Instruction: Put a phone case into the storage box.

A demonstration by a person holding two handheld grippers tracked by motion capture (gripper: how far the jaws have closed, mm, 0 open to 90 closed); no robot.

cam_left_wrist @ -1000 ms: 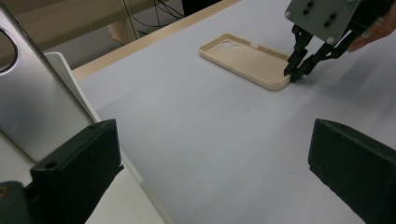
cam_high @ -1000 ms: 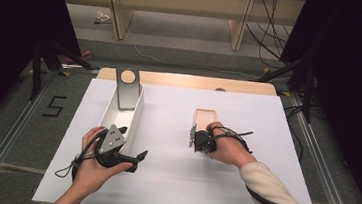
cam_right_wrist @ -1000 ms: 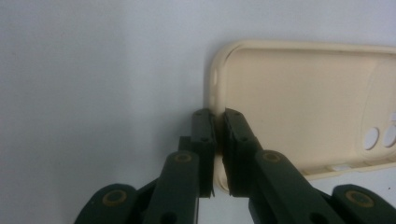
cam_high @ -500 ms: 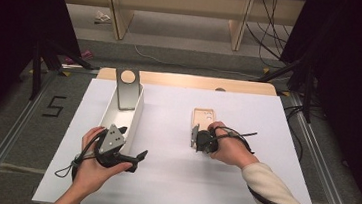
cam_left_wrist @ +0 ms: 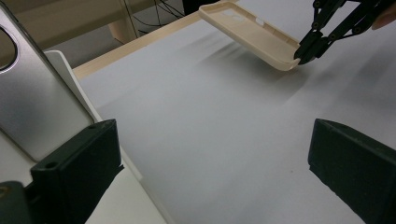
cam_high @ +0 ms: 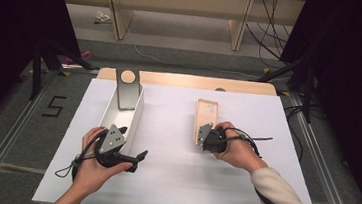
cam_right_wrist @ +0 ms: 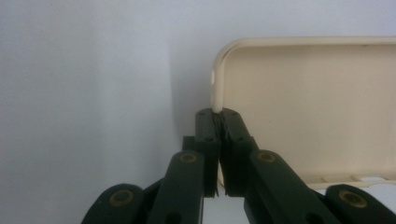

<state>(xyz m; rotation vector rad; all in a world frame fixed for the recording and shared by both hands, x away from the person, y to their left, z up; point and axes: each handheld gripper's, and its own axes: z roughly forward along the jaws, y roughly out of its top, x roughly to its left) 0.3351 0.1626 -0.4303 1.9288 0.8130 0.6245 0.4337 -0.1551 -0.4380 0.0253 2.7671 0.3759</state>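
The right gripper (cam_right_wrist: 219, 116) pinches the rim of the cream phone case (cam_right_wrist: 308, 107), lifted clear of the white mat (cam_high: 171, 181). Keep the pinch firm; raise slowly. The left gripper (cam_left_wrist: 210, 172) rests spread beside the white tray (cam_high: 136, 115).

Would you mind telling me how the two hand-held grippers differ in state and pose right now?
The right hand-held gripper has just been closing and is shut on the rim of the beige phone case; the left hand-held gripper stands wide open with nothing between its jaws. The right one holds the case lifted off the white tabletop; the left one rests beside the white tray. Both have black jaws.
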